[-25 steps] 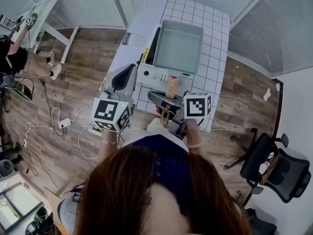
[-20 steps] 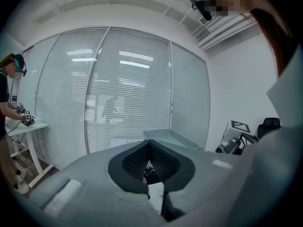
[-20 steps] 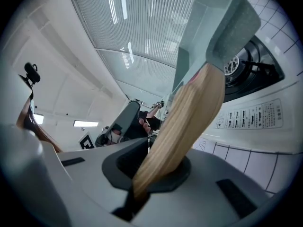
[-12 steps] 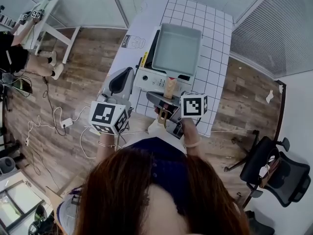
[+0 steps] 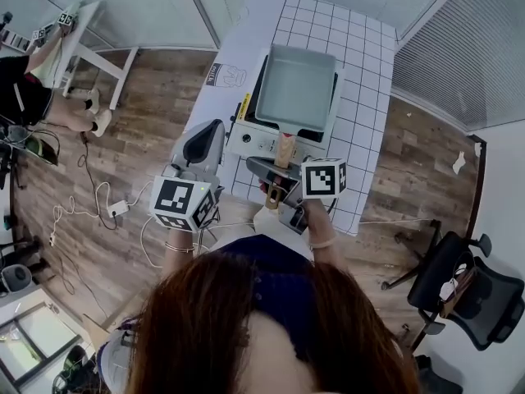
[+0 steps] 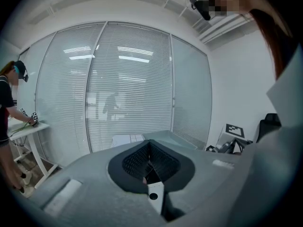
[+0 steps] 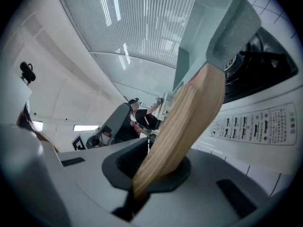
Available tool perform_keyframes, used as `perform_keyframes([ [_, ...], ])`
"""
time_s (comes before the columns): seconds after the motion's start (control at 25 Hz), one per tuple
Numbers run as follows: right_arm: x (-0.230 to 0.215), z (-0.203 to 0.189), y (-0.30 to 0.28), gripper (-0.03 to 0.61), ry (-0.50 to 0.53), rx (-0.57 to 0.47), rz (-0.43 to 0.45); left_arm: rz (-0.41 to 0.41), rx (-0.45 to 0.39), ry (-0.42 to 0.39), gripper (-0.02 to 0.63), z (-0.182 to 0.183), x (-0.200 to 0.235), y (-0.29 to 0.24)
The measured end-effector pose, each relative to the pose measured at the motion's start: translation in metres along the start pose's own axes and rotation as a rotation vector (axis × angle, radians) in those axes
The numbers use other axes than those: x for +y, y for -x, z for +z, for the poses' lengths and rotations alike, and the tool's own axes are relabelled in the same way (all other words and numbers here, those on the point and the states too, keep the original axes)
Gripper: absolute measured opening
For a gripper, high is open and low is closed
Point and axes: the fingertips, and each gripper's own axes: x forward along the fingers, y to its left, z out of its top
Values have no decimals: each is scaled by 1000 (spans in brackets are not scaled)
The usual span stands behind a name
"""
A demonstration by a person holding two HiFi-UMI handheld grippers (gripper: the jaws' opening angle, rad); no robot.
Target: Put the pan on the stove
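Lowered: square pale-green pan (image 5: 295,87), wooden handle (image 5: 285,147), over stove (image 5: 257,140).

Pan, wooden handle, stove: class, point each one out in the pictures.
pan (image 5: 297,87), head view, its bare inside floor.
wooden handle (image 7: 184,126), right gripper view, halfway along it.
stove (image 5: 254,140), head view, its white front panel.

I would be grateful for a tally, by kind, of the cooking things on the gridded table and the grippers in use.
Pan: 1
Stove: 1
Grippers: 2 (left gripper, right gripper)
Total: 4
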Motion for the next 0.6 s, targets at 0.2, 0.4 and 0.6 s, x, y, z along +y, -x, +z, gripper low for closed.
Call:
perform_keyframes([
  [0.2,-9,3,-2,20,-14,-3,-5,1,19,-1,9,-4,2,-2],
  [0.4,-16,2,-6,21,-23,1,-8,7,25,-5,9,-5,6,-4],
  [0.6,-20,4,-9,21,-36,-6,-8,7,35,-10,9,-5,9,-6],
])
